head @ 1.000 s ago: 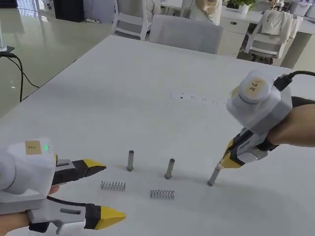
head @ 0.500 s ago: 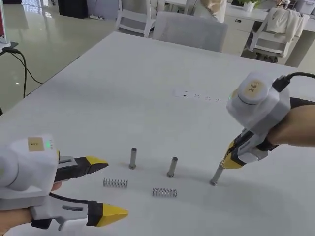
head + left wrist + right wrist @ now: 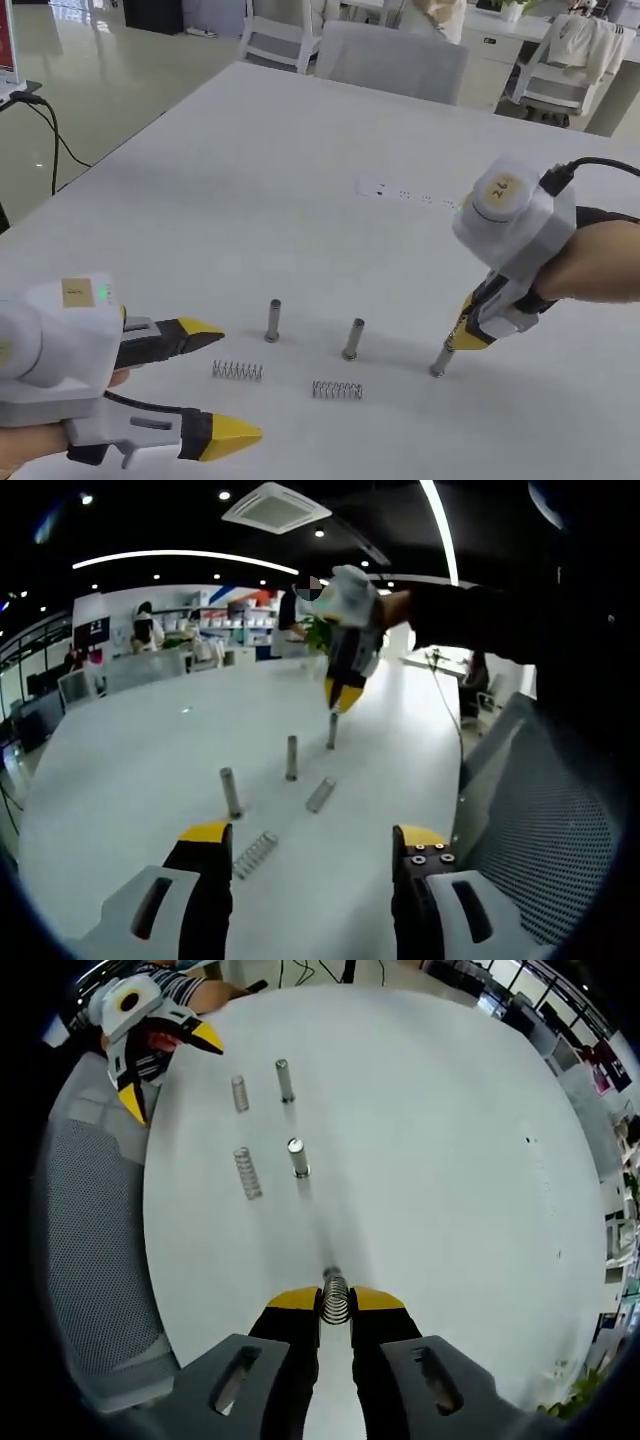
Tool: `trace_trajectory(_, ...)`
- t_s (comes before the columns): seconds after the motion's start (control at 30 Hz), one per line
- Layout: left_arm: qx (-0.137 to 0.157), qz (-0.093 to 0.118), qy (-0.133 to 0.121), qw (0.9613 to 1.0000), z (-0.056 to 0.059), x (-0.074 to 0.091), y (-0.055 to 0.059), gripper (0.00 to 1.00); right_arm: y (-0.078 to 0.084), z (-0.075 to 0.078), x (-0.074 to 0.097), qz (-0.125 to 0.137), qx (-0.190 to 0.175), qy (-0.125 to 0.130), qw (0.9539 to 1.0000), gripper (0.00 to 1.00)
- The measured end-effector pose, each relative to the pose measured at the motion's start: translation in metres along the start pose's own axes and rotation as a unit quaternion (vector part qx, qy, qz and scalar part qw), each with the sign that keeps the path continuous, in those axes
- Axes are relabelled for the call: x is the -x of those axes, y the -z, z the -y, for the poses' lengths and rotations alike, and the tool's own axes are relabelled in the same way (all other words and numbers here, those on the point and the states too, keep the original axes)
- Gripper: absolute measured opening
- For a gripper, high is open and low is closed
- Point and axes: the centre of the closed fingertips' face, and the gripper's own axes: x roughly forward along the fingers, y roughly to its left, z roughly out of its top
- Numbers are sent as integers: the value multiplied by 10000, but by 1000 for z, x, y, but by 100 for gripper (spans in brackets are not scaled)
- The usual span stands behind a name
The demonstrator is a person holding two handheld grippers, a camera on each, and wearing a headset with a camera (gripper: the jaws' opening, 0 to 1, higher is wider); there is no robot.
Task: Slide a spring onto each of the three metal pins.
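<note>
White table: right tongs grip a spring over a pin, left tongs agape

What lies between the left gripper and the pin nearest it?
A loose spring lying flat, just ahead of the left gripper and short of that pin; the left gripper view shows it.
</note>
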Motion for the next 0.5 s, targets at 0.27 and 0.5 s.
trace_trajectory(0.27,-4,11,-6,10000,0,0,-1,59,1,-2,-13,-99,-28,-66,9999,8)
trace_trajectory(0.5,-4,11,-15,10000,0,0,-1,59,6,-2,-30,-156,-138,-127,9997,8)
